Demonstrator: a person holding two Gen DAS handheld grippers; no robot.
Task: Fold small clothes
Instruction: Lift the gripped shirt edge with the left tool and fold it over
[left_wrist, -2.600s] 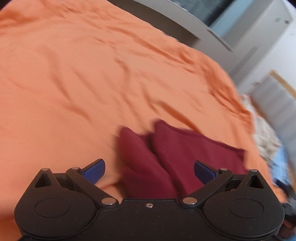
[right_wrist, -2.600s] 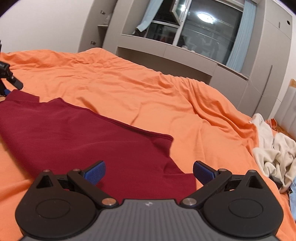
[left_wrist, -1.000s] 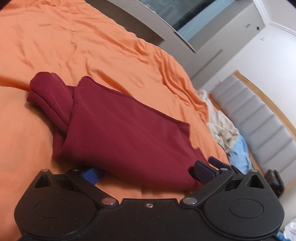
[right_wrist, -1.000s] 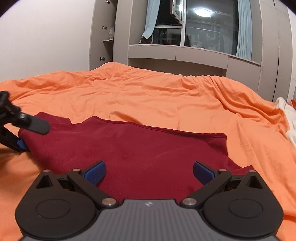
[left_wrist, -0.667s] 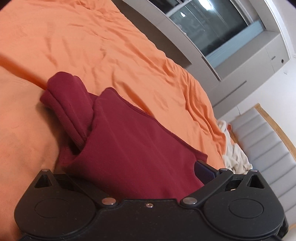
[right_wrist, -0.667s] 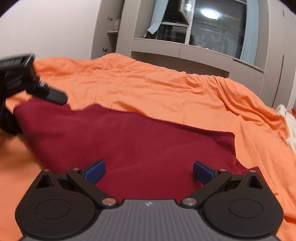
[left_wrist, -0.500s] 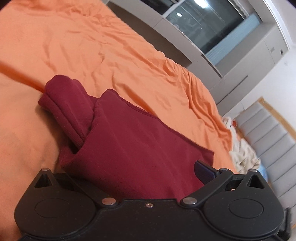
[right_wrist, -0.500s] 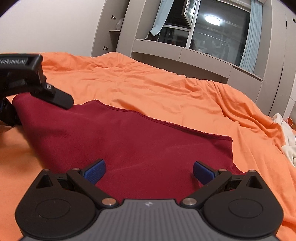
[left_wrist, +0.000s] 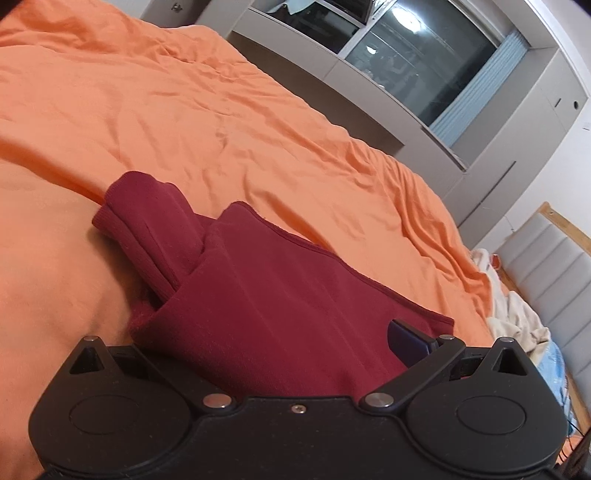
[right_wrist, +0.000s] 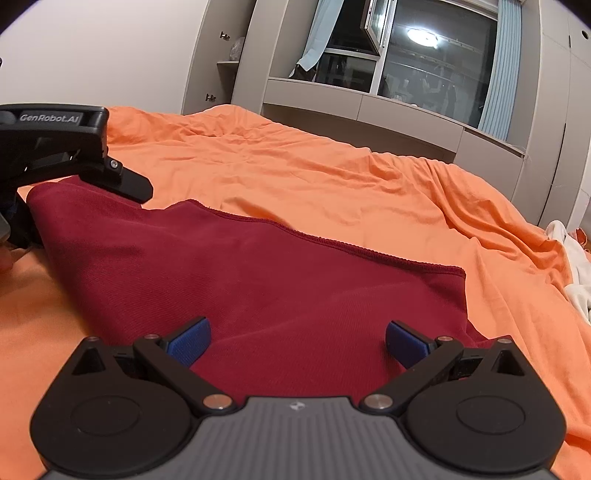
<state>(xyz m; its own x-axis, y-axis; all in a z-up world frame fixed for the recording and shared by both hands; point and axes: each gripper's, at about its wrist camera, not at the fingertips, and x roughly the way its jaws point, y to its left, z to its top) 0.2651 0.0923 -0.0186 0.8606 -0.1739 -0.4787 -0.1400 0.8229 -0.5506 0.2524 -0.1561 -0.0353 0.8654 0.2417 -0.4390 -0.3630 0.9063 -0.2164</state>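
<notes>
A dark red garment lies on the orange bedsheet, one sleeve folded back at its left end. My left gripper is open, its jaws wide around the garment's near edge; the cloth covers its left finger and only the blue right pad shows. In the right wrist view the garment spreads ahead. My right gripper is open and empty, its blue pads low over the cloth's near edge. The left gripper shows at the garment's left end.
A pile of cream clothes and something light blue lie at the bed's right edge. Grey built-in cabinets and a dark window stand behind the bed. A padded headboard is on the right.
The left gripper has pushed in over the garment's left end, and the cloth has come to cover its left finger. The right gripper stays open over the near edge.
</notes>
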